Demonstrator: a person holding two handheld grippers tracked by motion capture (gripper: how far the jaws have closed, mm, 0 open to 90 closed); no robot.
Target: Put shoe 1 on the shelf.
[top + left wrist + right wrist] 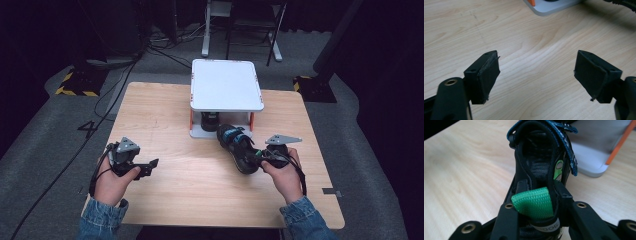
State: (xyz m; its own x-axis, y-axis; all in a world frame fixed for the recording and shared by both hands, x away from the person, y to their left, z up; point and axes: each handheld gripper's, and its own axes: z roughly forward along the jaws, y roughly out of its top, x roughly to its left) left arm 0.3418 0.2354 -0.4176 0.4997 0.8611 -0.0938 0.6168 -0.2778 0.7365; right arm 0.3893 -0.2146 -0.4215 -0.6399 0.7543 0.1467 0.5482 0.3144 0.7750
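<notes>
A black shoe (234, 144) with blue straps lies on the wooden table (160, 115), its toe toward a small white rack (227, 85). My right gripper (258, 157) is shut on the shoe's heel. In the right gripper view the two jaws of the right gripper (540, 191) clamp the heel collar of the shoe (536, 157) on either side of a green pull tab (534, 203). My left gripper (150, 167) is at the table's left and stands open. In the left gripper view the left gripper (536, 72) has only bare wood between its pads.
The white rack has orange posts, and a dark object (210, 120) sits on its lower shelf. Its corner (549, 8) shows beyond the left gripper. Bare wood lies between my two hands. Cables (115, 90) and a stand (240, 30) are on the floor behind the table.
</notes>
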